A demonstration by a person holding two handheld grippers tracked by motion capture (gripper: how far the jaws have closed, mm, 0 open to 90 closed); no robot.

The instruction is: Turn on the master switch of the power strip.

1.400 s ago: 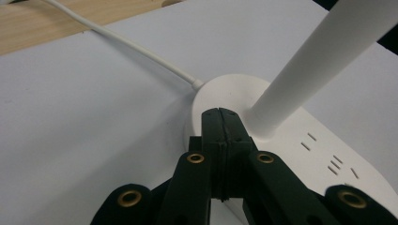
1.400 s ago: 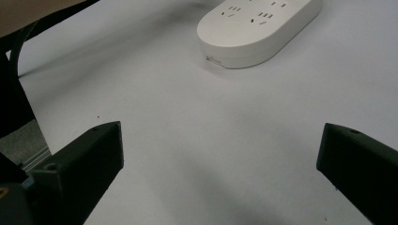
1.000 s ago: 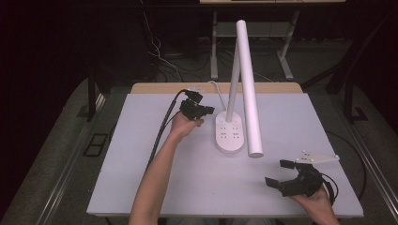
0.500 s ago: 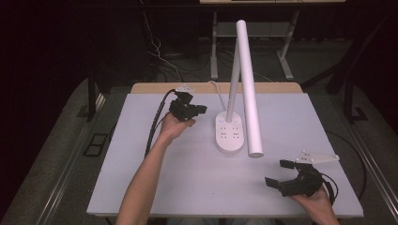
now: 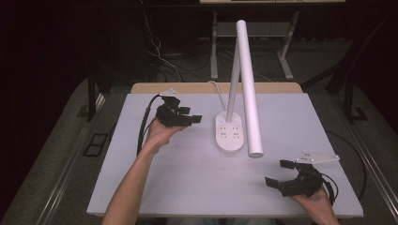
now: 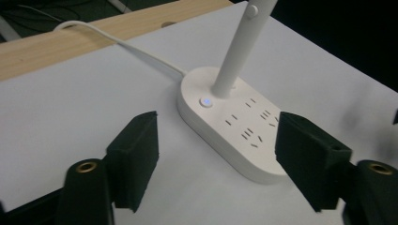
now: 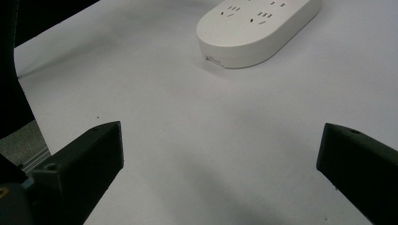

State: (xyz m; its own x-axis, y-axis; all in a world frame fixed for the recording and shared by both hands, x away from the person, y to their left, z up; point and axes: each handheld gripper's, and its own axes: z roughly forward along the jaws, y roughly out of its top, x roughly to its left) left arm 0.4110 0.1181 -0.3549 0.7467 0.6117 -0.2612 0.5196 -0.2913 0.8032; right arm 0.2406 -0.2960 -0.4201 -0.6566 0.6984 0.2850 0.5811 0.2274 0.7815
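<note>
A white desk lamp stands mid-table: an oval base (image 5: 230, 133) with socket slots, a slanted stem and a long tube head (image 5: 248, 89). Left of the base my left gripper (image 5: 191, 115) hovers apart from it, and its jaws have just been opening with nothing between them. In the left gripper view, the gripper (image 6: 216, 154) faces the base (image 6: 234, 126), whose round button (image 6: 205, 101) glows blue. My right gripper (image 5: 277, 173) rests open at the front right corner. In the right gripper view, the wide jaws (image 7: 220, 164) frame bare table, with the base (image 7: 258, 23) farther off.
The table top (image 5: 187, 178) is pale grey, with a wooden strip (image 5: 197, 87) along its far edge. The lamp's white cord (image 6: 117, 40) runs from the base over that strip. Metal desk legs (image 5: 214, 47) and cables stand behind in the dark.
My left gripper has drawn back to the left, away from the lamp base, and its jaws have gone from shut to open. The right gripper has stayed put.
</note>
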